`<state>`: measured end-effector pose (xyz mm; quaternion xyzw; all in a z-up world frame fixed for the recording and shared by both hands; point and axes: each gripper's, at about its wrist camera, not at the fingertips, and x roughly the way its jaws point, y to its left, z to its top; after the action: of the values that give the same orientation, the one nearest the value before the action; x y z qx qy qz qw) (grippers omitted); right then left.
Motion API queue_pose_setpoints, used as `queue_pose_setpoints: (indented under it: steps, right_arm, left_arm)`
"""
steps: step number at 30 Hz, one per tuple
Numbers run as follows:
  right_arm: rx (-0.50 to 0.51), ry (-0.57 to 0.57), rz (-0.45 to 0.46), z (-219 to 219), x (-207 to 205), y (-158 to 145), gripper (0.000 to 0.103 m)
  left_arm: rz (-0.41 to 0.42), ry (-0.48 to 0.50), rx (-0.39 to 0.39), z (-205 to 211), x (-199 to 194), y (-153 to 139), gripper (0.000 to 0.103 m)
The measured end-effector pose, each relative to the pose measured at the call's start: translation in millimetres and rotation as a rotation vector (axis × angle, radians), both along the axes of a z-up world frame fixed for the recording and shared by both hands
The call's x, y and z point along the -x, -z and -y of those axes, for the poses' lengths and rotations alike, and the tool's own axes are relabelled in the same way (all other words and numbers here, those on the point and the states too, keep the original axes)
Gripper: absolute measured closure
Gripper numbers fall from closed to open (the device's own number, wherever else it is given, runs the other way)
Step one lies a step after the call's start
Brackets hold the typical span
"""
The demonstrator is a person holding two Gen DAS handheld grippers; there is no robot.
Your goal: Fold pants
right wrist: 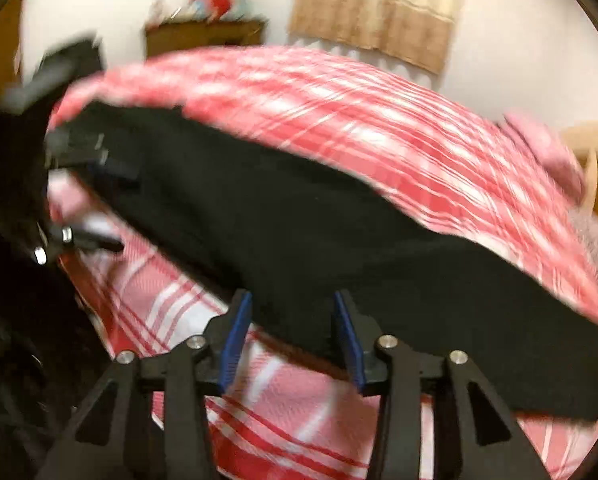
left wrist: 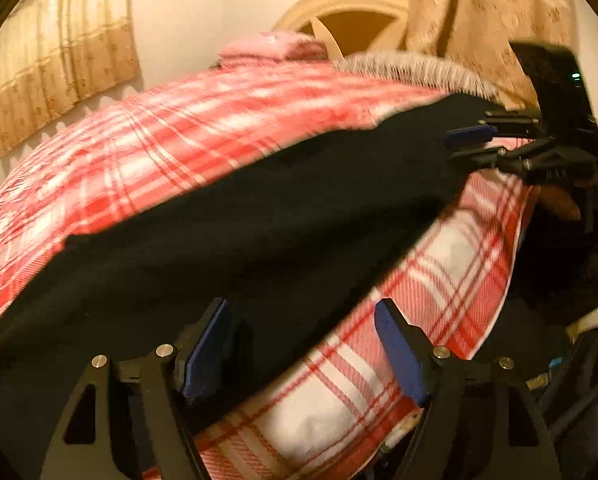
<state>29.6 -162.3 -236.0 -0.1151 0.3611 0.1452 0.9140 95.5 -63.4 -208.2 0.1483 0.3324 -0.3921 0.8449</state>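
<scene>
Black pants (left wrist: 259, 216) lie stretched across a red-and-white plaid blanket (left wrist: 179, 136) on a bed. My left gripper (left wrist: 303, 340) is open, its blue pads (left wrist: 205, 356) either side of the near end of the pants. My right gripper (left wrist: 471, 146) shows at the far right, at the other end of the pants. In the right wrist view the pants (right wrist: 319, 232) run from upper left to lower right. My right gripper (right wrist: 293, 336) is open with the pants' edge between its blue pads (right wrist: 235, 344). My left gripper (right wrist: 87, 200) shows blurred at the left.
A pink pillow (left wrist: 271, 48) lies at the head of the bed by a cream headboard (left wrist: 355, 12). Beige curtains (left wrist: 59, 64) hang on the walls. A wooden cabinet (right wrist: 203, 36) stands far back. The blanket (right wrist: 379, 128) covers the whole bed.
</scene>
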Motion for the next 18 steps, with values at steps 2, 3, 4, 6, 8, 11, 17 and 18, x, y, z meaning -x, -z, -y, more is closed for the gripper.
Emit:
queue_pose_setpoints:
  steps: [2, 3, 4, 6, 8, 11, 17, 18]
  right_arm:
    - [-0.069, 0.074, 0.025, 28.5, -0.5, -12.6, 0.055]
    - [-0.098, 0.121, 0.031, 44.4, -2.4, -18.4, 0.051]
    - [-0.111, 0.200, 0.041, 66.1, -5.3, -24.8, 0.049]
    - [-0.136, 0.311, 0.057, 91.7, -6.4, -31.1, 0.038]
    - [-0.218, 0.422, 0.047, 126.0, -9.0, -33.4, 0.032]
    - [-0.230, 0.560, 0.006, 157.4, -14.8, -23.0, 0.031]
    - [-0.246, 0.584, 0.036, 176.0, -21.2, -21.3, 0.031]
    - [-0.242, 0.585, 0.037, 176.3, -22.5, -21.0, 0.031]
  left_arm:
    - [0.026, -0.047, -0.005, -4.9, -6.7, -3.9, 0.028]
    - [0.044, -0.080, -0.022, -7.7, -10.8, -4.0, 0.028]
    - [0.036, -0.105, -0.038, -11.4, -16.5, -0.9, 0.028]
    - [-0.003, -0.153, -0.073, -18.8, -25.3, 10.8, 0.028]
    - [-0.013, -0.181, -0.084, -29.0, -28.1, 20.4, 0.028]
    - [-0.006, -0.172, -0.069, -41.9, -20.6, 22.5, 0.027]
    - [0.020, -0.237, -0.019, -73.7, -14.4, 8.5, 0.027]
    - [0.033, -0.264, -0.013, -82.0, -18.0, 4.2, 0.027]
